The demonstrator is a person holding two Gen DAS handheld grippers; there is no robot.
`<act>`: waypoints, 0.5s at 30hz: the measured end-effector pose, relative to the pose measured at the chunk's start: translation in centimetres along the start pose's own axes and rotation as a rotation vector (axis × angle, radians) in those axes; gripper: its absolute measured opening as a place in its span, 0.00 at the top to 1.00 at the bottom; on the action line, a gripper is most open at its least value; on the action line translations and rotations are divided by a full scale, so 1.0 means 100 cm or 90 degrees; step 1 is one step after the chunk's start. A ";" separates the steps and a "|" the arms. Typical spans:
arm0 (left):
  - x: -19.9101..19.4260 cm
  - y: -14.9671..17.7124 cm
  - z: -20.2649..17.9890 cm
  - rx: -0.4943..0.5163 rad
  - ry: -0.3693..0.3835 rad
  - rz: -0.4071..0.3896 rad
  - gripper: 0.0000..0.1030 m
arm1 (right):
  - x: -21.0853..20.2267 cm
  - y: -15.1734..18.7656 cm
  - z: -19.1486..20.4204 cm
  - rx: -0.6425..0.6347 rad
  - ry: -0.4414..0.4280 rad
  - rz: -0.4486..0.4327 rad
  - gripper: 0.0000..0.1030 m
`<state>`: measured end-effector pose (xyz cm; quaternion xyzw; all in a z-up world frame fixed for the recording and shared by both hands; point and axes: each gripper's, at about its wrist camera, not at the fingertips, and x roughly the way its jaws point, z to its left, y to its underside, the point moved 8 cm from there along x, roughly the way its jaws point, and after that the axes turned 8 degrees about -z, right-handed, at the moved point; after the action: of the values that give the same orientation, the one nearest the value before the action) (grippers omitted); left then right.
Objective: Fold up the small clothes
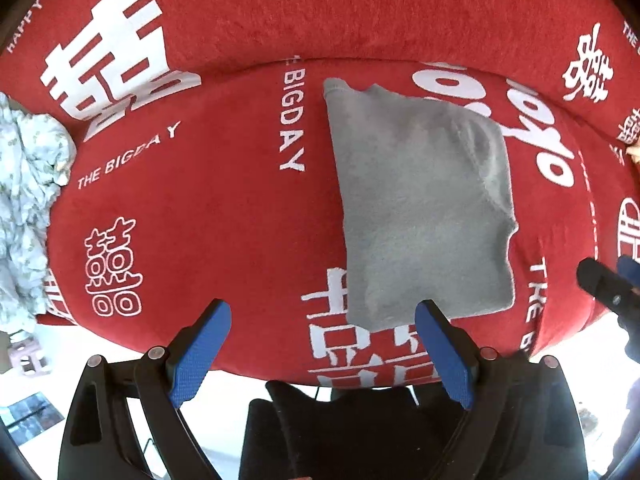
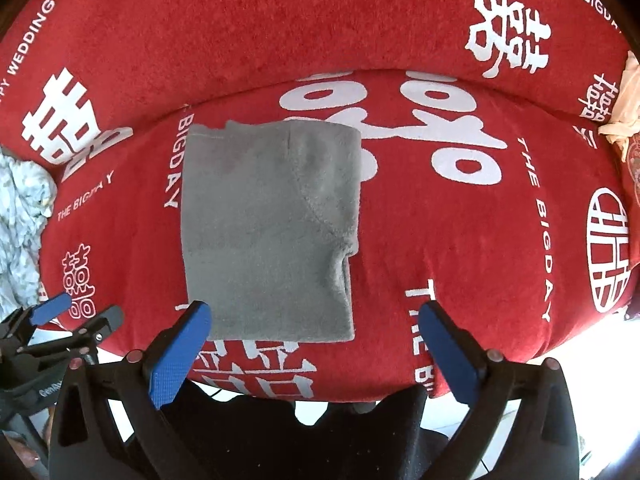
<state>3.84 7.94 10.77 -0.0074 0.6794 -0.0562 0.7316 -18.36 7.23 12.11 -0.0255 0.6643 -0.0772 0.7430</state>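
A grey fleece garment (image 1: 420, 208) lies folded into a rectangle on the red sofa seat (image 1: 208, 208); it also shows in the right wrist view (image 2: 268, 232). My left gripper (image 1: 322, 320) is open and empty, just in front of the garment's near edge. My right gripper (image 2: 314, 320) is open and empty at the garment's near edge, its left finger beside the near left corner. The right gripper (image 1: 608, 280) shows at the right edge of the left wrist view, and the left gripper (image 2: 76, 316) at the lower left of the right wrist view.
The red cover (image 2: 460, 240) bears white wedding characters and "THE BIGDAY" lettering. A crumpled pale floral garment (image 1: 28, 208) lies at the seat's left end. A beige cloth (image 2: 624, 104) sits at the far right. The backrest (image 1: 360, 12) rises behind.
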 end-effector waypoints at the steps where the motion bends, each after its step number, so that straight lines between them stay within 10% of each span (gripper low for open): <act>1: -0.001 0.001 -0.001 0.003 -0.002 0.001 0.09 | -0.001 0.000 0.000 0.000 0.003 0.000 0.00; 15: -0.012 0.002 0.002 0.006 -0.016 -0.010 0.09 | -0.011 -0.004 0.005 -0.011 0.012 0.009 0.00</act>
<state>3.94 8.21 11.94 -0.0103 0.6696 -0.0649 0.7398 -18.03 6.95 13.34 -0.0262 0.6723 -0.0661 0.7369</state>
